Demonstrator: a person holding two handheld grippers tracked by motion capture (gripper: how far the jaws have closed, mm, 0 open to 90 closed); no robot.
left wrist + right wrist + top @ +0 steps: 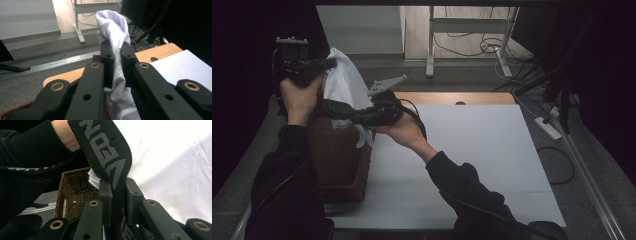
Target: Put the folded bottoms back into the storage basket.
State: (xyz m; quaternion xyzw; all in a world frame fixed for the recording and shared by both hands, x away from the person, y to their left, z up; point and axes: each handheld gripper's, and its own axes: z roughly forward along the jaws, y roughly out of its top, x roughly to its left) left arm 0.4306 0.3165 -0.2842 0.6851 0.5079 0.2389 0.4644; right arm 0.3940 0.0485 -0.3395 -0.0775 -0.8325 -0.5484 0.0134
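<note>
High view: a white garment (343, 85) is held up above a brown wicker basket (337, 160) that stands at the left edge of the tabletop (472, 150). The left hand-held gripper (328, 64) is raised at the upper left and is clenched on the top of the garment, whose cloth hangs down from it toward the basket. The right hand-held gripper (326, 106) is reached across from the right, lower than the left one, and is met with the garment's lower part just above the basket's rim. A grey three-cornered plate (386, 85) is seen on top of the right one. Dark sleeves are worn on both forearms.

In the left gripper view, a fold of the white, finely dotted cloth (113, 27) is seen pinched between the two black jaws, with a bunch rising above them and more hanging below. A wooden edge (160, 51) of the tabletop and its white sheet (190, 67) lie beyond.

In the right gripper view, a black elastic band (107, 152) with grey lettering is grasped between the jaws, which are closed on it. White cloth (180, 182) spreads to the right of the band, and the basket (75, 192) is seen behind, at the left, with a bit of white inside it.
</note>
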